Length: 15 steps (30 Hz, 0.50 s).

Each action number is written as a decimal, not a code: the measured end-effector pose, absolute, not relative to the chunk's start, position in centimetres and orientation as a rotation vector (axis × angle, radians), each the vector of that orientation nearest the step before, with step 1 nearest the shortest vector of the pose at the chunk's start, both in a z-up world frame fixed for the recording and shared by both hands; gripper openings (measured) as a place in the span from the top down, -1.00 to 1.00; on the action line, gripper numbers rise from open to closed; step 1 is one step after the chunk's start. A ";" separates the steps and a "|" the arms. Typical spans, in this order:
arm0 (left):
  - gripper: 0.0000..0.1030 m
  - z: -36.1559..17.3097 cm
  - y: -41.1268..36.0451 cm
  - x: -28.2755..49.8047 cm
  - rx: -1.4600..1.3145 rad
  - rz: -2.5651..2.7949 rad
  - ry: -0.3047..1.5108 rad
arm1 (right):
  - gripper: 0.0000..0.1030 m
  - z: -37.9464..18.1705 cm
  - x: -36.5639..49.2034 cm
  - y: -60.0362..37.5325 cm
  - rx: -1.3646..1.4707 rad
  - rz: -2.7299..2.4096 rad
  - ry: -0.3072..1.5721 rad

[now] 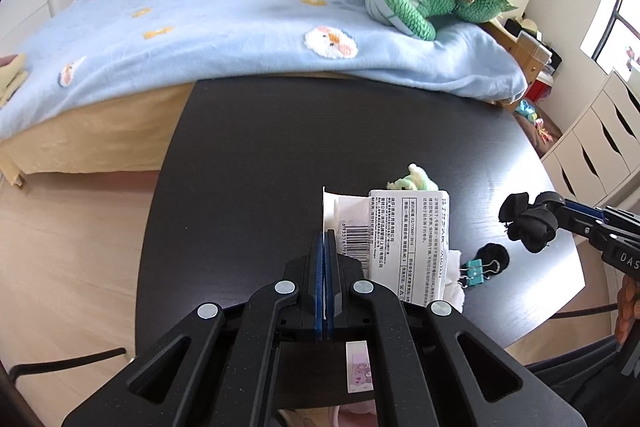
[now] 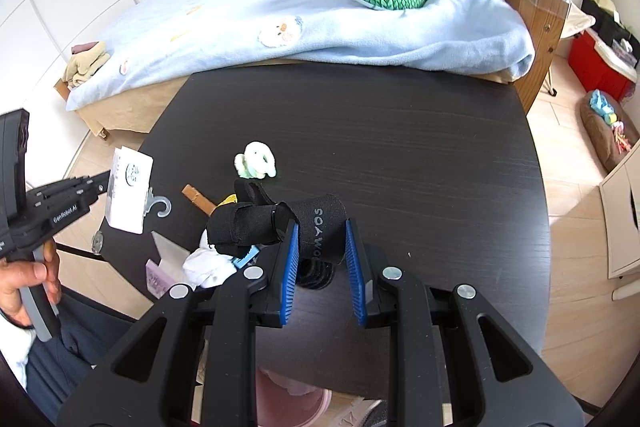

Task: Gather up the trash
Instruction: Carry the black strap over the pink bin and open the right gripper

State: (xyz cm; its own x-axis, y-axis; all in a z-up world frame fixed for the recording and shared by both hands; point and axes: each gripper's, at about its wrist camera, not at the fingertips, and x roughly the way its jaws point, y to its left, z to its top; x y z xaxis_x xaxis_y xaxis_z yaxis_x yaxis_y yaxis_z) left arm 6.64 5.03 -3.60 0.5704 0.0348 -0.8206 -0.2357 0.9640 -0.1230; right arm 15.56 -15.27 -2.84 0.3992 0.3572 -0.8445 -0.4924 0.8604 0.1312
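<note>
- The left gripper (image 1: 325, 239) has its jaws clenched on the edge of a white printed paper packet (image 1: 404, 243), which stands up and to the right of the blue pads; in the right wrist view the same packet (image 2: 130, 189) hangs clear of the table (image 2: 400, 131), out past its left edge.
- The right gripper (image 2: 322, 247) has its jaws part-way closed around a black fabric strap (image 2: 280, 223); the pads appear to press its sides, and it looks lifted off the table.
- Loose bits lie near the front-left of the table: a white crumpled tissue (image 2: 208, 265), a teal binder clip (image 1: 476, 271), a small green-and-white toy (image 2: 256, 167), a wooden clothespin (image 2: 198, 201) and a clear plastic hook (image 2: 160, 205).
- A pink bin (image 2: 292, 399) shows below the near table edge, under both grippers, so each load seems to need carrying back towards the person and down.
- The packet's long side runs away from the left jaws, so it may swing if tipped.
- The left hand (image 2: 24, 283) is nearer the remaining litter.
</note>
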 end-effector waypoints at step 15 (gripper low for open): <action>0.99 -0.7 1.4 1.4 -0.142 0.031 0.916 | 0.56 -0.3 8.4 -16.7 -0.197 0.554 0.974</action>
